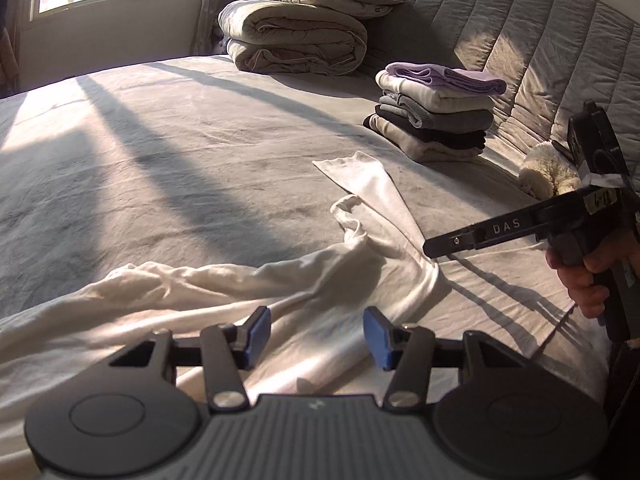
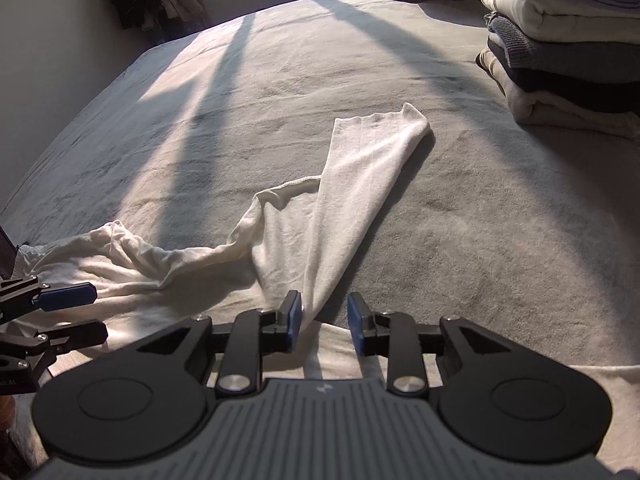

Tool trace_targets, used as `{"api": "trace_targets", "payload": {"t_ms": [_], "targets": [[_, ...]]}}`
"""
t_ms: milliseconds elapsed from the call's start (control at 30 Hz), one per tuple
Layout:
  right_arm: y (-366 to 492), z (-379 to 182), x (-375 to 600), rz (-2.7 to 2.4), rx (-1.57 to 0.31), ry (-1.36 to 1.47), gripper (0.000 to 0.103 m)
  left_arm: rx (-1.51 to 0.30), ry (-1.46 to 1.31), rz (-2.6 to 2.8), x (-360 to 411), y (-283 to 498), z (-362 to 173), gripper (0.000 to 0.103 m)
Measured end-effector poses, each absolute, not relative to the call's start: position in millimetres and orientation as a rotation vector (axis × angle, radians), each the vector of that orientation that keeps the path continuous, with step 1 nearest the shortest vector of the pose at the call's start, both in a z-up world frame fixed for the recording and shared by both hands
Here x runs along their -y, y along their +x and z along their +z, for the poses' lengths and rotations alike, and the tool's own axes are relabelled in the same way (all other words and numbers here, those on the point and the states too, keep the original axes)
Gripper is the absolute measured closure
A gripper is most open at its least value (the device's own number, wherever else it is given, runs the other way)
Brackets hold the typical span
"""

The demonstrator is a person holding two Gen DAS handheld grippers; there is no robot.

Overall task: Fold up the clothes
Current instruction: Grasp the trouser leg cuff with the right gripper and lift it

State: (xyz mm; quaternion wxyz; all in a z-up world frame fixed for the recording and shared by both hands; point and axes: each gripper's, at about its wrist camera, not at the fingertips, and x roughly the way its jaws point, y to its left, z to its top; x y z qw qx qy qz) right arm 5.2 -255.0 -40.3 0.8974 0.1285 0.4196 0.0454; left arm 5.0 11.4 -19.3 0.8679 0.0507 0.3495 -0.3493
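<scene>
My white shirt (image 2: 304, 232) sprawls rumpled across the lower middle of the bed (image 2: 460, 216), one sleeve (image 2: 368, 168) stretched up-frame, so I hover my left gripper (image 1: 316, 332) and right gripper (image 2: 324, 322), fingers wide and empty, ready to take its edges.

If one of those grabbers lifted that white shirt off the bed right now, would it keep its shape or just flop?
Probably flop: the white shirt lies crumpled in soft ridges, and its sleeve drapes flat on the bed. It looks thin and light, so a pinch would likely lift only one part while the rest trails. Pushed, it would probably bunch up rather than slide as one piece.
</scene>
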Motion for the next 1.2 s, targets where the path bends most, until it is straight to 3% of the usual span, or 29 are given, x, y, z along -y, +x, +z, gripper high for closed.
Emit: {"api": "trace_targets", "payload": {"t_ms": [67, 467, 533, 600, 667, 867, 1200], "targets": [[13.5, -39.3, 264.3, 0.078, -0.848, 0.315, 0.049, -0.732, 0.104, -0.752, 4.3, 8.2, -20.3, 0.05], [45.1, -60.3, 272.0, 0.035, -0.73, 0.338, 0.049, -0.753, 0.078, -0.828, 35.7, 2.2, -46.3, 0.05], [47.6, -62.4, 270.8, 0.028, -0.704, 0.317, 0.056, -0.738, 0.092, -0.82, 37.3, -1.6, -48.5, 0.051], [49.0, -64.5, 272.2, 0.016, -0.686, 0.301, 0.084, -0.722, 0.107, -0.812, 39.0, -5.4, -50.6, 0.053], [48.7, -64.0, 279.7, 0.015, -0.67, 0.349, 0.098, -0.703, 0.131, -0.795, 40.9, -8.2, -51.3, 0.061], [38.7, -41.6, 286.7, 0.029, -0.553, 0.407, 0.099, -0.673, 0.15, -0.762, 38.5, -10.1, -43.8, 0.1], [13.6, 3.6, 282.6, 0.057, -0.374, 0.416, 0.099, -0.535, 0.107, -0.692, 15.3, -24.8, -4.7, 0.103]]}}
